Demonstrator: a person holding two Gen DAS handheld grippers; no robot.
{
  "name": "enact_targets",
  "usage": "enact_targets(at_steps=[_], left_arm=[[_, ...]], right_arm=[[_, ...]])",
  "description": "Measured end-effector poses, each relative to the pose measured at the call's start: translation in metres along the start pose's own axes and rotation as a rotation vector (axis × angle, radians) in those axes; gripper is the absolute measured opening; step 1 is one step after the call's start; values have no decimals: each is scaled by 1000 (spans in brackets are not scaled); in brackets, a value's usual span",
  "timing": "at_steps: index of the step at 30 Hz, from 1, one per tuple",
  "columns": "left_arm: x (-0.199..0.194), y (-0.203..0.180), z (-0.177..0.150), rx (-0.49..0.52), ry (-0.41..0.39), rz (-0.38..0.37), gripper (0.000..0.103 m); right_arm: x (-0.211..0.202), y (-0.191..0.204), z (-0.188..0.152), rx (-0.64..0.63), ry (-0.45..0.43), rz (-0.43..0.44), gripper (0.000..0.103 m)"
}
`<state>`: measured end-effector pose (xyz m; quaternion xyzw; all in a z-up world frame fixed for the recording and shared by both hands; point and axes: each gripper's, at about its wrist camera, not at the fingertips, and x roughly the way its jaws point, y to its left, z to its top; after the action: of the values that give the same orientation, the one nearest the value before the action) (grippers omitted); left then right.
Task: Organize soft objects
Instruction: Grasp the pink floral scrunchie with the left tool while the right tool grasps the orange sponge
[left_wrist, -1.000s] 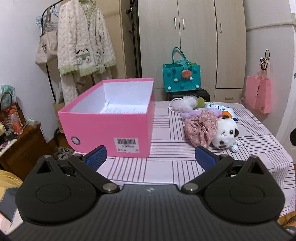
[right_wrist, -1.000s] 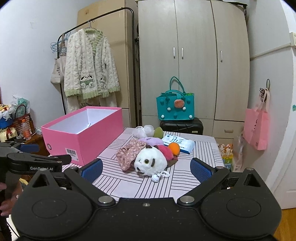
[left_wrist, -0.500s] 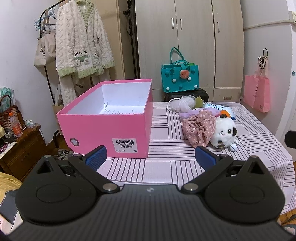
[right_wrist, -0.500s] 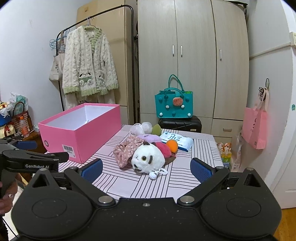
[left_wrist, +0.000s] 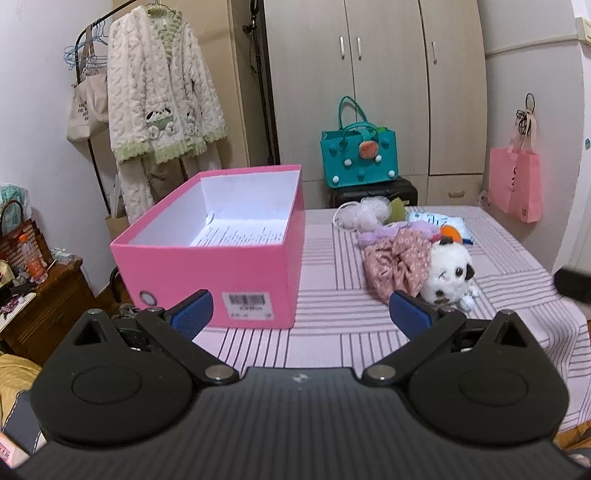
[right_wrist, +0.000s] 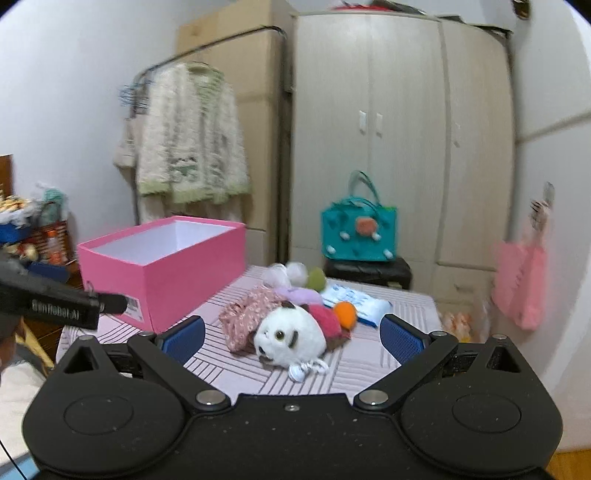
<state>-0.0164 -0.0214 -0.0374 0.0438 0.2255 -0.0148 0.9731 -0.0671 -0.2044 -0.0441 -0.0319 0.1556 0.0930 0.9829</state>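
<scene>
- Left wrist view: the left gripper (left_wrist: 301, 312) hung over the near edge of the striped table (left_wrist: 332, 325), its blue pads spread wide with nothing between them.
- The pink box (left_wrist: 221, 266) sat open on the left of the table, paper lying inside.
- To the right lay the soft pile: a white plush toy (left_wrist: 445, 273) touching floral cloth (left_wrist: 397, 258), mesh puffs (left_wrist: 360, 216) farther back.
- Right wrist view: the right gripper (right_wrist: 291, 338) was likewise spread and held nothing, hovering near the plush toy (right_wrist: 291, 338).
- The floral cloth (right_wrist: 245, 314) lay left of it, an orange ball (right_wrist: 345, 314) beyond, the pink box (right_wrist: 166, 273) far left.
</scene>
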Motion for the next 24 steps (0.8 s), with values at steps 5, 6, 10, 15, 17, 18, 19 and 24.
enact_targets(at_steps=[5,6,10,15,17,18,19,24], left_arm=[[4,-8,14,17,-47,-31,103],[7,-10,18,21,-50,-34,103],[22,-19,33,16,-34,-79,103],[47,-35,45,29,24,-165,101],[58,-42,50,31,49,-188,100],[63,-45,53,31,55,-193,98],[69,-49,56,31,64,-197,96],[100,-61,69,24,115,-218,83]], right_arm=[[23,-20,-6,17,-12,67,102],[26,-23,-6,18,-14,82,102],[39,-29,-2,-8,1,109,102],[62,-43,4,-17,79,127,102],[72,-53,8,-4,99,127,102],[76,-59,10,9,109,130,102],[82,-67,13,24,120,131,102],[110,-97,16,80,171,124,102]])
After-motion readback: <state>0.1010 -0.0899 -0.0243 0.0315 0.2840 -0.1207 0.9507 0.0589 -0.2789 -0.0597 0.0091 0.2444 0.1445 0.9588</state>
